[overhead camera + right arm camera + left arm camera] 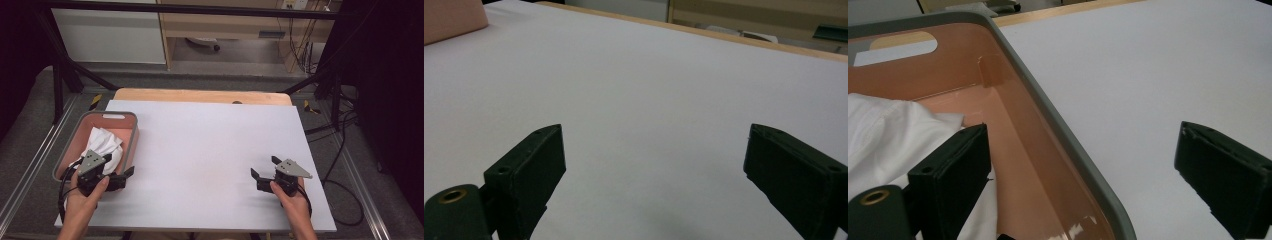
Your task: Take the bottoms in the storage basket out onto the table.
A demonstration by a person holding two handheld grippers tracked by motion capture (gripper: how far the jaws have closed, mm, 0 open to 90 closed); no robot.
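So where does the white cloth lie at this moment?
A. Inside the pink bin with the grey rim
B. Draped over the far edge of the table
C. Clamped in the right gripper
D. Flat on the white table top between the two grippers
A: the white cloth lies crumpled inside the pink bin, as the high view and left gripper view show.
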